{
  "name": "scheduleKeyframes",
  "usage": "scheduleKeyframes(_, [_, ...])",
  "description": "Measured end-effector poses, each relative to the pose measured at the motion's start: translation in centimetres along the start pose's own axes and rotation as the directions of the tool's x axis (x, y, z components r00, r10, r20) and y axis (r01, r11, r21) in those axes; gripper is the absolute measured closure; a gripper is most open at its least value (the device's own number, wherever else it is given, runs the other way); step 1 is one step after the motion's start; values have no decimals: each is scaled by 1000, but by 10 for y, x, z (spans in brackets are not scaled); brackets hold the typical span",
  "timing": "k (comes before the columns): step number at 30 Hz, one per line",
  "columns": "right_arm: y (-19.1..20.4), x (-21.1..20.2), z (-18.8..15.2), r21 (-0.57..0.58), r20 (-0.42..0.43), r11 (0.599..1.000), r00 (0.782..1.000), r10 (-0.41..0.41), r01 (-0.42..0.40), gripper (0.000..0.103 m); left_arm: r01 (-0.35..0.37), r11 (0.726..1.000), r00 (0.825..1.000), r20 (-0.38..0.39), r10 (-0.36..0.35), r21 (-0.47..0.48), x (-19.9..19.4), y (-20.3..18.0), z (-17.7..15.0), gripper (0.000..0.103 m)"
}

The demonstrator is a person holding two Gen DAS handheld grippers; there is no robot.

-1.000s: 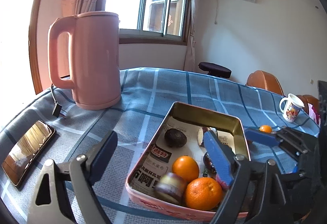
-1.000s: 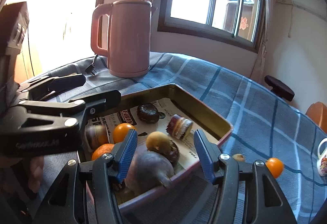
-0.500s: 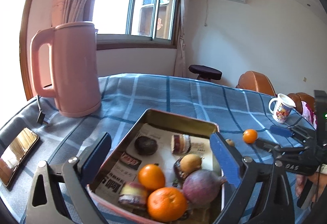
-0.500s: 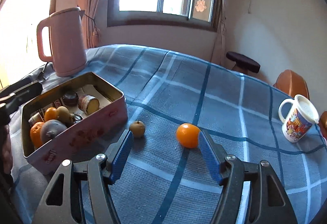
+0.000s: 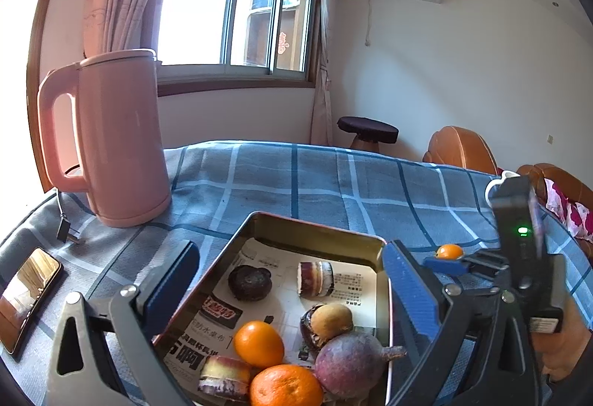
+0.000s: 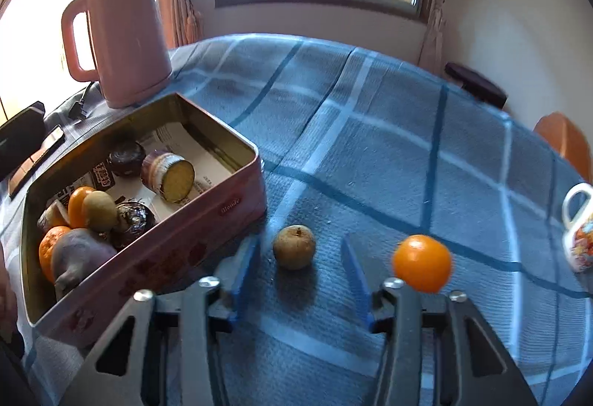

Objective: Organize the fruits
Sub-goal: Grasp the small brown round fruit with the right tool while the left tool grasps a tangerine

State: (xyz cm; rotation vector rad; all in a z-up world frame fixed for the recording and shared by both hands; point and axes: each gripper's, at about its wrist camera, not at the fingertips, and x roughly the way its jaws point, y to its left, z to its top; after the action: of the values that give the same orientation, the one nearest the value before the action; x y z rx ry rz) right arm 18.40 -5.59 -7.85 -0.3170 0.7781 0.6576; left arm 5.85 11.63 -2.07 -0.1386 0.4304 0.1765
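Right gripper (image 6: 300,267): fingers spread wide, holding nothing, lowered to the worktop (image 6: 389,132) on either side of a small brown fruit (image 6: 294,246), stem up, untouched. A loose orange (image 6: 422,263) lies just outside the right finger. Beside them stands the pink tin (image 6: 207,239), its side wall lettered, apparently "Blonde", long axis running away leftward. Left gripper (image 5: 289,276): fingers wide apart, empty, hovering over the tin's fruits; the beet (image 5: 352,363) points its root rightward. Chinese newsprint lines the tin.
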Motion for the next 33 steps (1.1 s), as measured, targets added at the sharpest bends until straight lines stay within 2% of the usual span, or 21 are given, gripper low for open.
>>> scheduleKeyframes(2, [-1,7,-1,9,-35,1000,999,14,-13,76,4,1000,1000,-7,-4,9,2,-4,2,1])
scheduleKeyframes(4, [-3,0,-2,18,-6,999,999,35,-35,76,10,1000,1000,-9,-10,16,4,-10,4,1])
scheduleKeyframes(8, [-21,-24,-8,50,79,999,997,6,-10,76,37,999,999,-14,-37,39,8,-31,12,1])
scheduleKeyframes(12, [-56,-46,-18,113,136,989,985,-107,92,76,99,992,994,-45,-95,80,21,-69,21,1])
scheduleKeyframes(15, [-85,-58,-26,178,145,973,974,-174,148,76,142,983,988,-84,-133,113,37,-101,23,1])
scheduleKeyframes(19, [-116,-65,-39,231,119,938,949,-293,260,76,196,971,970,-174,-172,138,65,-137,17,1])
scheduleKeyframes(23, [-136,-72,-48,276,102,915,938,-330,292,76,232,957,947,-264,-181,175,95,-169,4,4])
scheduleKeyframes(25, [-138,-75,-51,291,106,910,935,-339,297,76,246,951,934,-309,-180,190,109,-179,-3,13])
scheduleKeyframes(27, [-138,-77,-51,299,109,906,933,-344,299,76,270,944,917,-351,-192,189,121,-186,-7,16])
scheduleKeyframes(29, [-140,-77,-52,304,109,904,932,-345,299,76,277,941,907,-375,-190,193,129,-190,-11,21])
scheduleKeyframes(33, [-143,-74,-51,313,108,900,931,-349,301,76,323,931,873,-433,-224,168,140,-193,-16,36])
